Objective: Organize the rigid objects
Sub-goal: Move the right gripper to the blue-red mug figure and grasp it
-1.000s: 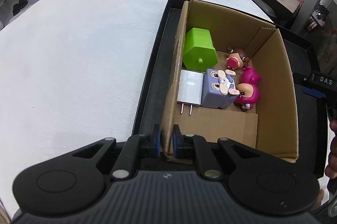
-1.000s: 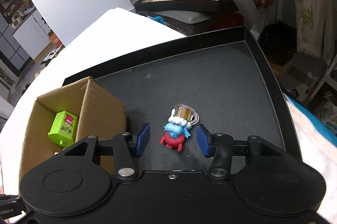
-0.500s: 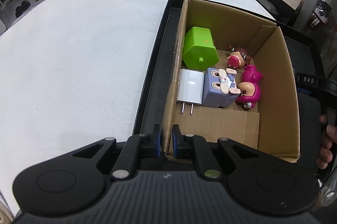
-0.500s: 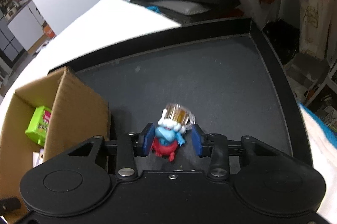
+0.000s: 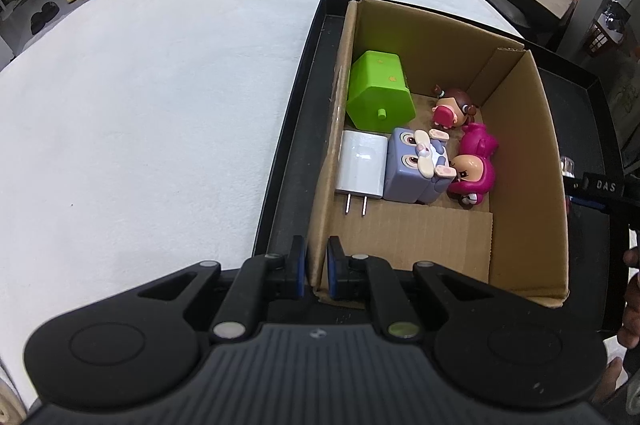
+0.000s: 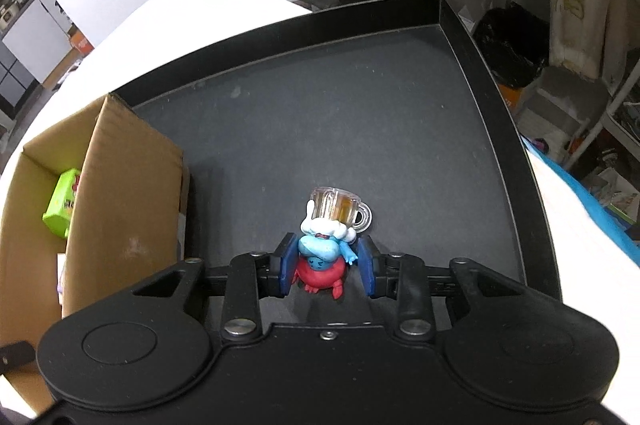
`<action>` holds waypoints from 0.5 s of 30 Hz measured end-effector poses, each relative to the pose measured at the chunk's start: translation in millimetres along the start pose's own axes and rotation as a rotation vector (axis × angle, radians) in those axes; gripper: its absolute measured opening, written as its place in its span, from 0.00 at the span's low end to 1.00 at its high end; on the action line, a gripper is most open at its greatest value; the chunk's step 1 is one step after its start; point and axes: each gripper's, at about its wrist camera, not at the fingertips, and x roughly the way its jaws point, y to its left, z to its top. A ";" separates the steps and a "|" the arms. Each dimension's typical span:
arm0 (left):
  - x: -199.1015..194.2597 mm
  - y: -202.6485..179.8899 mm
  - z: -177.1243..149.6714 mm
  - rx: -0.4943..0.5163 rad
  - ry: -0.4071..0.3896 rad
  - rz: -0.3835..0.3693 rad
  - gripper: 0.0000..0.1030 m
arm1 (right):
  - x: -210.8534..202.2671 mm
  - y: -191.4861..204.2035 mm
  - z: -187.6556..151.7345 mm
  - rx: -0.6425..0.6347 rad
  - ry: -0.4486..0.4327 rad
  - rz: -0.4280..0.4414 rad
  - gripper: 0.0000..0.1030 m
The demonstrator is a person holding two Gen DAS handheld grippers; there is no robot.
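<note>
Nearest in the right wrist view, the right claw (image 6: 327,267) was closed on the small figure (image 6: 322,259), a blue and red toy with a tiny beer mug on its head. Its blue pads pressed the body from both sides, and the toy seemed to rest on the black tray (image 6: 360,129), or only just above it. This appeared to be the last loose toy, because the rest of the tray floor was bare.

In the left wrist view, the left claw (image 5: 316,269) was shut on the near left wall of the cardboard box (image 5: 520,161), holding the box steady. Inside the box lay the white charger (image 5: 362,165) and the purple cube toy (image 5: 414,169) side by side, with the pink doll (image 5: 474,173) just right of them. Farther in were the green block (image 5: 378,93) and a small brown-haired doll (image 5: 452,105).

So I judged that most of the sorting was done. What remained was to lift the figure over the box wall on its left and release it in the free space near the front.
</note>
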 end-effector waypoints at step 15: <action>-2.6 2.3 -0.3 -0.008 -0.003 -0.013 0.10 | -6.3 -11.5 -6.6 0.023 0.059 -0.026 0.33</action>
